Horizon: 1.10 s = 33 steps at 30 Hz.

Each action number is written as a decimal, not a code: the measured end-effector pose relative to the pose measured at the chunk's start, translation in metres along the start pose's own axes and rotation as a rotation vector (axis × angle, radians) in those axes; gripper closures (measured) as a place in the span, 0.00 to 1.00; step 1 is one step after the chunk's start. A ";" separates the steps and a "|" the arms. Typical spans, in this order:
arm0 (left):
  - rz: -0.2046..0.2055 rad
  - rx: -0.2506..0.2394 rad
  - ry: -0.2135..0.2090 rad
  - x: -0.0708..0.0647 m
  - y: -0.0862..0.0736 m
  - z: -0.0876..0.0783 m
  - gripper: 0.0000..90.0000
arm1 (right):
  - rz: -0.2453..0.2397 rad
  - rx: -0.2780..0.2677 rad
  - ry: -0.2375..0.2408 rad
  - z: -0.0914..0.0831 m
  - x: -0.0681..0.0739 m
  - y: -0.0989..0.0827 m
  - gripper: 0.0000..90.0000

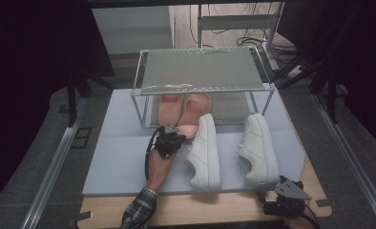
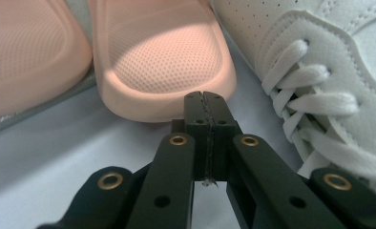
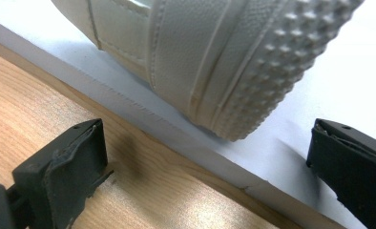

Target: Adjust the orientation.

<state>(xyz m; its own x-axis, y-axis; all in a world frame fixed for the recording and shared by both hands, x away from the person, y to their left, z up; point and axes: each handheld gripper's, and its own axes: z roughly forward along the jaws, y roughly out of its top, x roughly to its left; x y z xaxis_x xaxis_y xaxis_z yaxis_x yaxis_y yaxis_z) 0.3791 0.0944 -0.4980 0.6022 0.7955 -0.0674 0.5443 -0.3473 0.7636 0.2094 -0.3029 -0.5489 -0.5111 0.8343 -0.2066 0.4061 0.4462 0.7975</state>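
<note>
My left claw (image 1: 172, 135) is closed, jaws pressed flat together with nothing between them. Its tip is at the rounded end of the right pink slipper (image 2: 162, 62); I cannot tell if it touches. The other pink slipper (image 2: 28, 52) lies at 10 o'clock from the tip. The pair sits at the front edge of the clear shelf frame (image 1: 203, 71), partly under it.

At 2 o'clock from this claw the laces of the left white sneaker (image 2: 319, 81) come very near, so there is little room on that side. At 8 o'clock the grey mat (image 1: 124, 157) is open.

My right claw (image 1: 287, 194) is wide and holds nothing. It rests over the wooden counter (image 3: 43, 100), just beside the mat edge. The heel of the right white sneaker (image 3: 214, 62) stands close to that edge, at 12 o'clock between the jaws but apart from them.
</note>
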 end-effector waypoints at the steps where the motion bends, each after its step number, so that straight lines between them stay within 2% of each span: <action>1: 0.004 -0.002 0.001 0.000 0.001 -0.001 0.99 | 0.000 0.000 0.000 0.000 0.000 0.000 0.00; 5: -0.001 0.015 -0.009 0.002 0.006 0.000 0.98 | 0.000 0.000 0.000 0.000 0.000 0.000 0.00; 14: 0.007 0.016 -0.005 0.001 0.009 0.005 0.98 | 0.000 0.000 0.000 0.000 0.000 0.000 0.00; 33: -0.055 -0.018 0.003 0.006 0.027 0.035 0.98 | 0.001 0.000 0.003 0.000 0.000 0.000 0.00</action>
<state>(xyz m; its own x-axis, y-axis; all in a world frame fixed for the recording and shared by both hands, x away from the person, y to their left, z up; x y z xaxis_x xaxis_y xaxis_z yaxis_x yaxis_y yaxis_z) 0.4177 0.0722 -0.4999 0.5696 0.8148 -0.1076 0.5662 -0.2942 0.7699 0.2091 -0.3031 -0.5489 -0.5127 0.8339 -0.2045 0.4063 0.4454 0.7978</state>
